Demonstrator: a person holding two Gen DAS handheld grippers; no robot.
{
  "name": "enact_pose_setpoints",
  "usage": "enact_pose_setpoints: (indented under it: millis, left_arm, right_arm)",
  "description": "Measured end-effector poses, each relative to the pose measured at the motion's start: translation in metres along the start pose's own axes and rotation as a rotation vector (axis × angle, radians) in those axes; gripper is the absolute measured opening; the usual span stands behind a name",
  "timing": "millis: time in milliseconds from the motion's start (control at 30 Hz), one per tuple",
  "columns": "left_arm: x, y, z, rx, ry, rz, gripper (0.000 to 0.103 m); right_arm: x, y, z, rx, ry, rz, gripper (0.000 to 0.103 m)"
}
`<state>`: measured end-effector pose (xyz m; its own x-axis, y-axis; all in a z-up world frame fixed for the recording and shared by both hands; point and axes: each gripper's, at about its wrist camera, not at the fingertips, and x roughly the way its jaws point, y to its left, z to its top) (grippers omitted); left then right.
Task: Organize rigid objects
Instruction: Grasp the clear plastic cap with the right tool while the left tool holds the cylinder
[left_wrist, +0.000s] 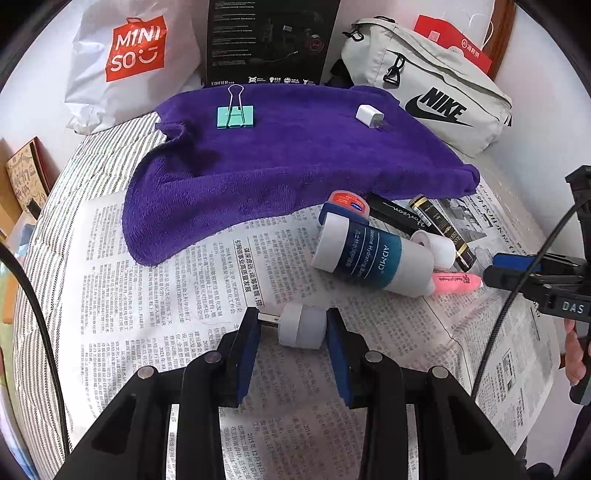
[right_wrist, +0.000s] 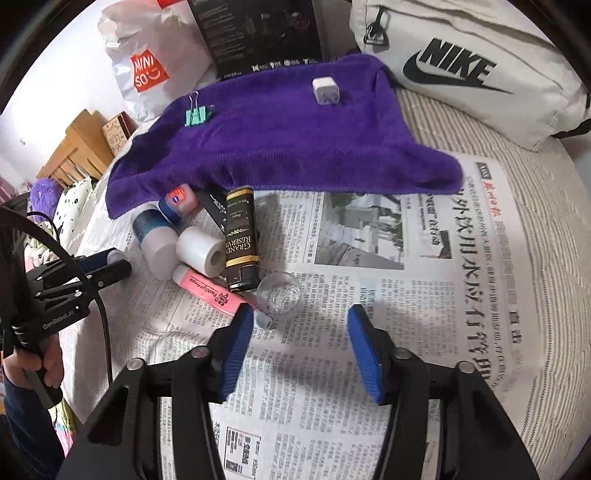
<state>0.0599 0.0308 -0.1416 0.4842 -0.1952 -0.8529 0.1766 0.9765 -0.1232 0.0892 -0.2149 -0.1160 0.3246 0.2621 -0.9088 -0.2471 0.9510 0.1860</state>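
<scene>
My left gripper (left_wrist: 293, 326) is shut on a small white cylindrical USB adapter (left_wrist: 301, 326) with a metal plug, held just above the newspaper (left_wrist: 184, 295). My right gripper (right_wrist: 301, 321) is open and empty; it also shows at the right edge of the left wrist view (left_wrist: 495, 273). Just ahead of it lie a clear glass ball (right_wrist: 279, 293) and a pink highlighter (right_wrist: 207, 288). A green binder clip (left_wrist: 235, 116) and a white charger (left_wrist: 369, 116) rest on the purple towel (left_wrist: 277, 166).
A pile lies on the newspaper: blue-white ADMD tube (left_wrist: 365, 262), white tape roll (right_wrist: 197, 249), black Grand Reserve lighter (right_wrist: 240, 240), Vaseline tin (left_wrist: 349, 202), black pen box (left_wrist: 395, 214). Miniso bag (left_wrist: 129, 55), black box (left_wrist: 269, 40) and Nike bag (left_wrist: 428, 85) line the back.
</scene>
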Motion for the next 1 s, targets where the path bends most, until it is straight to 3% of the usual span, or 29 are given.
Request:
enact_pose_setpoints:
  millis: [67,133,200,1000]
  left_arm:
    - [0.000,-0.001,0.000,-0.004,-0.002,0.002,0.034]
    - [0.001,-0.001,-0.001,-0.007,-0.003,0.006,0.034]
    - [0.001,-0.001,-0.001,-0.006,-0.002,0.009,0.034]
    - [0.004,-0.007,0.003,0.000,0.012,0.043,0.034]
  right_arm:
    - [0.003,0.000,0.002,0.007,-0.009,0.009,0.045]
    - [0.004,-0.001,0.004,0.012,-0.014,0.017,0.033]
    - [0.006,-0.002,0.006,0.004,-0.010,0.008,0.028]
    - [0.014,0.001,0.020,-0.057,-0.034,-0.030,0.027]
